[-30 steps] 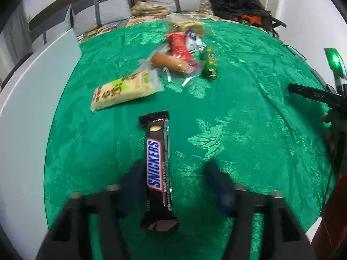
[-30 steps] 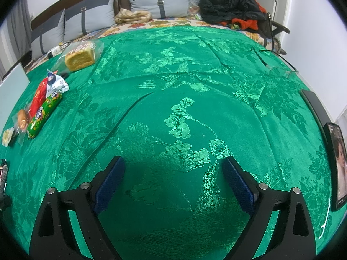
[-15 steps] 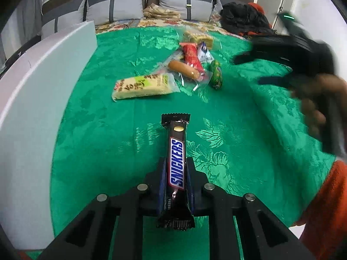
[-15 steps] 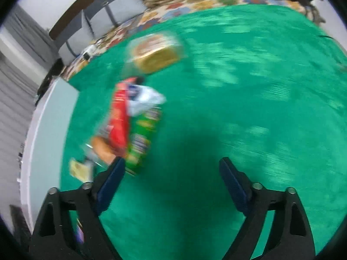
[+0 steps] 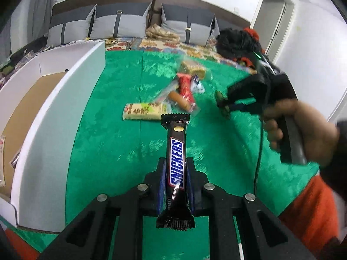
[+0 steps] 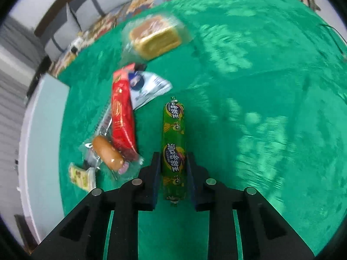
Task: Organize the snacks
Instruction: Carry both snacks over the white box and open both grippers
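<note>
My left gripper (image 5: 176, 171) is shut on a Snickers bar (image 5: 176, 162) and holds it above the green cloth. My right gripper (image 6: 173, 169) is shut on a green sausage stick (image 6: 174, 143); it shows in the left wrist view (image 5: 227, 106) at the right, held by a hand. A red packet (image 6: 121, 110), a bun in clear wrap (image 6: 107, 152), a white-blue packet (image 6: 147, 87), a wrapped cake (image 6: 155, 36) and a yellow wafer pack (image 5: 144, 112) lie on the cloth.
A white box (image 5: 63, 99) with a brown floor stands at the left of the green cloth (image 5: 121, 149) and holds some packets at its near end. Grey cushions (image 5: 121, 23) and dark clothes (image 5: 236, 41) lie at the back.
My left gripper closed on the Snickers bar and lifted it. My right gripper swung left to the snack pile and closed on the green sausage stick.
</note>
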